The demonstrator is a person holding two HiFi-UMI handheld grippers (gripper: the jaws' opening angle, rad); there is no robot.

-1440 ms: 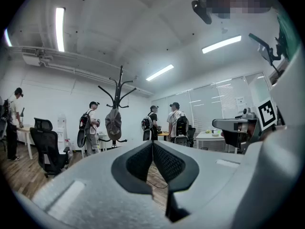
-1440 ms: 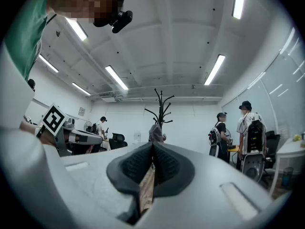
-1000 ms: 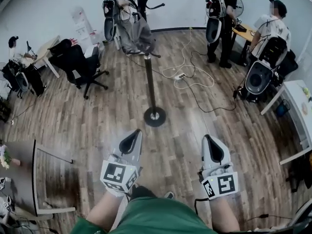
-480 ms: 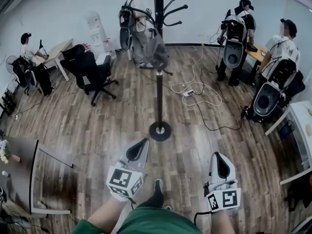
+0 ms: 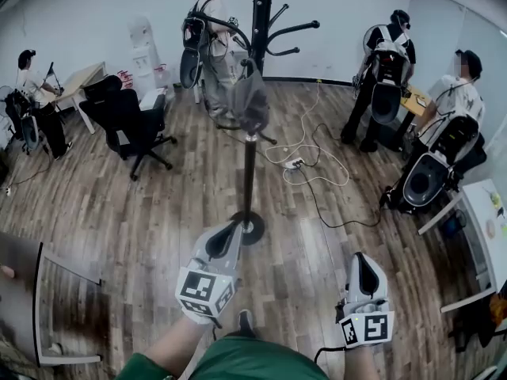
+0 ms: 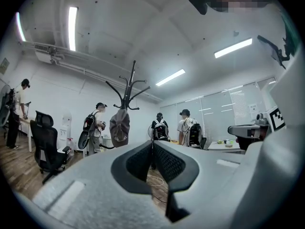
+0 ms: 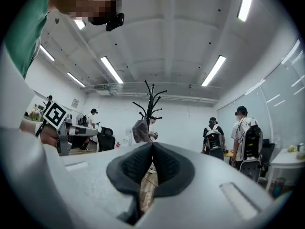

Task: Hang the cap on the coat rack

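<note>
Wood-plank floor (image 5: 119, 204), white walls (image 5: 87, 14) and ceiling strip lights (image 7: 110, 69). A black office chair (image 5: 127, 119) stands near a desk (image 5: 75, 81) at the left; white cables (image 5: 345, 165) lie loose on the floor.

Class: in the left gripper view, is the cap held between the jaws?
No, the cap hangs on the coat rack, away from the shut jaws.

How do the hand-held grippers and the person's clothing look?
The left hand-held gripper and the right hand-held gripper are grey shells with black ribbed pads, each with a cube of black-and-white square markers. A black cable leaves the right one. The person wears a green garment.
</note>
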